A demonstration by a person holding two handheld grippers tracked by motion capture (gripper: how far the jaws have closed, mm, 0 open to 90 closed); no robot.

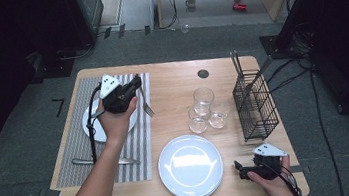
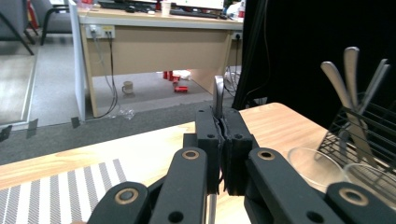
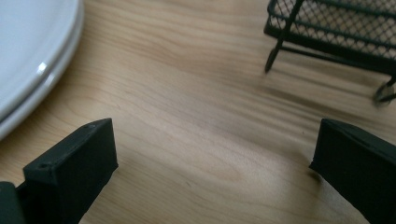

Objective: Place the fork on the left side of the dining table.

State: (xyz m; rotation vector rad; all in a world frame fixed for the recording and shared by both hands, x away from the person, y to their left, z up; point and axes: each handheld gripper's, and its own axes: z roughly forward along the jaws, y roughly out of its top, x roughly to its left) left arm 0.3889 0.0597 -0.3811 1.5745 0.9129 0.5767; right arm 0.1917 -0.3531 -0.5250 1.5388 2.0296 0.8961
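Note:
My left gripper (image 1: 134,84) hovers over the right edge of the striped placemat (image 1: 74,140), shut on a metal fork (image 1: 147,109) whose tines hang toward the table. In the left gripper view the jaws (image 2: 225,126) press together on the fork's handle (image 2: 218,93), which sticks up between them. My right gripper (image 1: 239,167) sits low at the table's front right, just right of the stack of white plates (image 1: 191,166). Its jaws (image 3: 212,158) stand wide apart with only bare wood between them.
On the placemat lie a white plate (image 1: 92,133) and a knife (image 1: 104,161). Three clear glasses (image 1: 205,109) stand mid-table. A black wire rack (image 1: 256,103) holding cutlery (image 2: 350,79) stands at the right edge, close beyond the right gripper (image 3: 336,28).

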